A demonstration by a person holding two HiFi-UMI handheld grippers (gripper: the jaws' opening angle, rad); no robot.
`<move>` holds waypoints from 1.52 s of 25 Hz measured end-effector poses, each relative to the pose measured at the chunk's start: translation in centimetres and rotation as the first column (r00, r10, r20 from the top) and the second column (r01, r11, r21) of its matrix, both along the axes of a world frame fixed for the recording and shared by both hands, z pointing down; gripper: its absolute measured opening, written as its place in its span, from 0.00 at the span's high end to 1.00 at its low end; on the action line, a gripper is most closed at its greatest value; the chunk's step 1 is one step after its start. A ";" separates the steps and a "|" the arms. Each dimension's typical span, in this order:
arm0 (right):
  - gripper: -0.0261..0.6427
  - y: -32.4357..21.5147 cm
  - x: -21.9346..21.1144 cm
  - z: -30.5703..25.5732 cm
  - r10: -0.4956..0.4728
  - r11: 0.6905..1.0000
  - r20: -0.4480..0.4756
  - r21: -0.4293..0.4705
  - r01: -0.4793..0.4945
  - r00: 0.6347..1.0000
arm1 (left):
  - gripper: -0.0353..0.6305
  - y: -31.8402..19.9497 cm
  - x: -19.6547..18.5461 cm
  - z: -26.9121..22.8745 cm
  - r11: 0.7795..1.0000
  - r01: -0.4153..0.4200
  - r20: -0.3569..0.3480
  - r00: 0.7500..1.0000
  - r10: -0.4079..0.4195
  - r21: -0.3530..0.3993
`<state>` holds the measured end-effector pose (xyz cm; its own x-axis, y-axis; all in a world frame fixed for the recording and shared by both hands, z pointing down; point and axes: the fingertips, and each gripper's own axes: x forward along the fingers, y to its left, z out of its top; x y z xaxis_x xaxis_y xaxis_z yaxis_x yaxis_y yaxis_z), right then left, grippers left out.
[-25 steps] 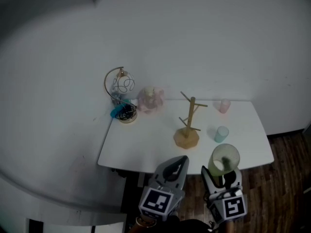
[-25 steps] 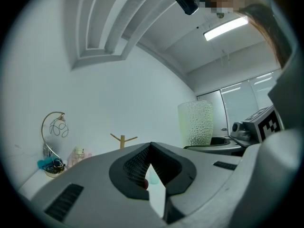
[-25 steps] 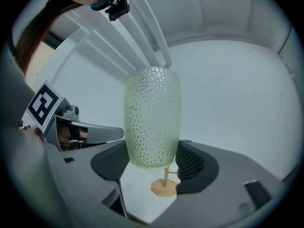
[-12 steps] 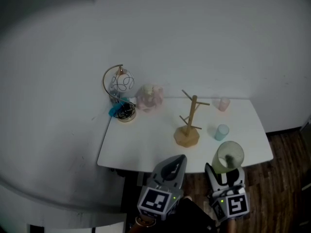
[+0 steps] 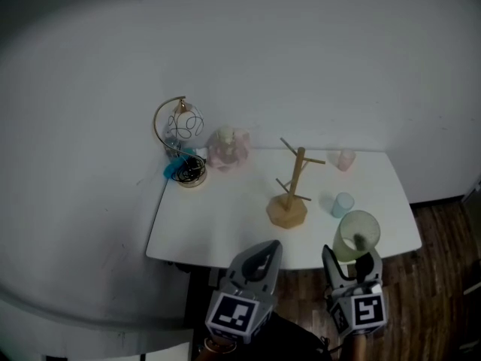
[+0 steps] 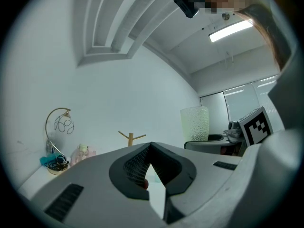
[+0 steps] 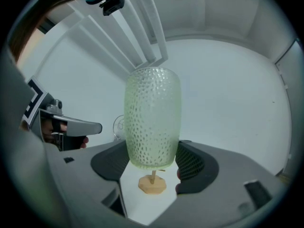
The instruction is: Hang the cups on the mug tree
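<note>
The wooden mug tree (image 5: 290,194) stands with bare pegs on the white table (image 5: 218,216); its top (image 6: 131,137) shows in the left gripper view and its base (image 7: 152,184) in the right gripper view. A pink cup (image 5: 346,159) and a blue cup (image 5: 343,204) stand on the table to its right. My right gripper (image 5: 355,253) (image 7: 152,152) is shut on a green dimpled cup (image 5: 358,234) (image 7: 152,118) (image 6: 194,123), held upright over the table's near edge. My left gripper (image 5: 267,250) (image 6: 151,146) is shut and holds nothing, just short of that edge.
A gold arched wire ornament (image 5: 179,126), a pink toy (image 5: 226,148) and a blue thing with a dark wire coil (image 5: 186,171) sit at the table's far left corner. A white wall rises behind. Wooden floor (image 5: 447,239) lies to the right.
The right gripper with the green cup has drifted a little to the right in the head view. The left gripper has shifted slightly left. Neither grip has changed.
</note>
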<state>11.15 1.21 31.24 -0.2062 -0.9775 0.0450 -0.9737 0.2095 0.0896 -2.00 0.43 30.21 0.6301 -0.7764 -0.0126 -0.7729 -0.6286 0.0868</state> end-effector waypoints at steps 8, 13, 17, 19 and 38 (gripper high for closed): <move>0.50 -3.7 0.7 0.8 0.029 0.999 0.002 -0.025 -0.029 1.000 | 0.95 -3.0 -0.8 0.1 1.000 0.016 0.022 1.000 -0.016 -0.001; 0.50 -6.2 1.0 1.3 0.047 0.999 -0.015 -0.024 -0.048 0.999 | 0.95 -5.6 -1.3 0.2 1.000 0.019 0.028 0.999 -0.019 0.003; 0.50 -8.2 1.8 1.7 0.086 0.996 -0.033 -0.037 -0.087 0.996 | 0.95 -7.7 -1.3 0.0 1.000 0.015 0.026 1.000 -0.015 0.002; 0.50 -9.0 2.2 1.9 0.101 0.994 -0.043 -0.044 -0.103 0.994 | 0.95 -8.7 -1.4 0.1 1.000 0.014 0.030 0.999 -0.014 -0.002; 0.50 -12.8 5.6 4.9 0.237 0.959 -0.225 -0.102 -0.265 0.945 | 0.95 -14.6 -0.9 0.8 0.999 -0.035 0.020 0.999 0.035 -0.024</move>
